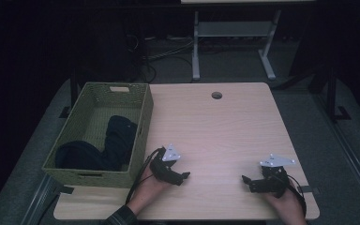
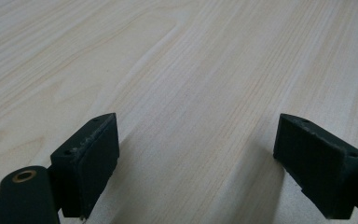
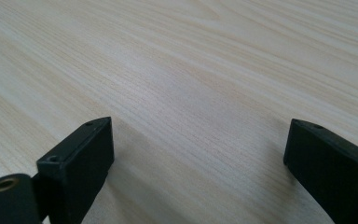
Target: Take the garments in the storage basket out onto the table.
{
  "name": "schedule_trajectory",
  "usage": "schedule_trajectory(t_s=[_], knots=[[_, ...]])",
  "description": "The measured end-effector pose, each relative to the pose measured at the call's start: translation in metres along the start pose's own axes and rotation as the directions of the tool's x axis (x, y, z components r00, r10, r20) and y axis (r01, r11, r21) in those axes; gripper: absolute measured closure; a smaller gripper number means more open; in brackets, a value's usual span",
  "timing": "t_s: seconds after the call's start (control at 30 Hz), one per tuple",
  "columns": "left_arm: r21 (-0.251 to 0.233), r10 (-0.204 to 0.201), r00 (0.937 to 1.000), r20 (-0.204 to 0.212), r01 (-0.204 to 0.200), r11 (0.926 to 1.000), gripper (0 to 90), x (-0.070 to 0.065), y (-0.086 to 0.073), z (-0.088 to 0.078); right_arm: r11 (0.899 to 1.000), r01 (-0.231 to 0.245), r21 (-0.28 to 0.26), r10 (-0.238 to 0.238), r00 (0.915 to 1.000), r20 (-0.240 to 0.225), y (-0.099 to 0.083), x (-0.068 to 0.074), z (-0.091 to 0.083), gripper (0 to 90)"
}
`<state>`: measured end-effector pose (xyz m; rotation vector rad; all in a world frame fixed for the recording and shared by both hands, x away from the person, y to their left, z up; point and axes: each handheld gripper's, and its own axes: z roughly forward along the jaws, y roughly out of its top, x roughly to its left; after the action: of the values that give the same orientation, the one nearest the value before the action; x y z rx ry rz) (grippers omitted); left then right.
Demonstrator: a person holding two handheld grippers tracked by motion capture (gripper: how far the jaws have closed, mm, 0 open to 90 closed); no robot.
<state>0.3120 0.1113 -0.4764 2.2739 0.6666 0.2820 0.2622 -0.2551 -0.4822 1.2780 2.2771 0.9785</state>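
Observation:
A woven green basket [image 1: 143, 123] stands at the table's left edge with dark cloth [image 1: 108, 145] bundled inside it. My left gripper [image 1: 183, 176] rests on the light wooden table [image 1: 215, 131] just right of the basket's near corner, pointing right. In the left gripper view its jaws stand wide apart over bare wood, gripper [image 2: 196, 154] open and holding nothing. My right gripper [image 1: 246, 181] lies near the table's front right, pointing left toward the other one. Its own view has the gripper [image 3: 198, 158] open over bare wood too.
A round cable hole [image 1: 216, 95] sits near the table's far edge. Beyond the table, on the dark floor, stand white desk legs [image 1: 196, 47] and loose cables [image 1: 164, 54]. The person's hands come in from the bottom edge.

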Motion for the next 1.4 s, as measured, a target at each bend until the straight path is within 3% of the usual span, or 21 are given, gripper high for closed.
schedule_trajectory(t_s=[0.23, 0.73, 1.4], knots=[[0.024, 0.0, 1.0, 0.003, 0.0, 0.9997, 14.1, -0.001, 0.003, 0.0, 1.0, 0.0, 0.0, 0.0, 1.0, 0.0, 0.0, 0.0, 0.0, 8.0], [0.016, -0.025, 0.9993, 0.027, 0.024, 0.9996, 14.3, 0.0, 0.01, -0.007, 1.0, 0.0, 0.0, 0.0, 1.0, 0.0, 0.0, 0.0, 0.0, 8.0], [0.039, 0.013, 0.9993, 0.034, -0.014, 0.9991, 14.3, 0.001, 0.027, -0.02, 1.0, 0.001, 0.0, -0.001, 1.0, 0.0, 0.0, 0.0, 0.0, 8.0]])
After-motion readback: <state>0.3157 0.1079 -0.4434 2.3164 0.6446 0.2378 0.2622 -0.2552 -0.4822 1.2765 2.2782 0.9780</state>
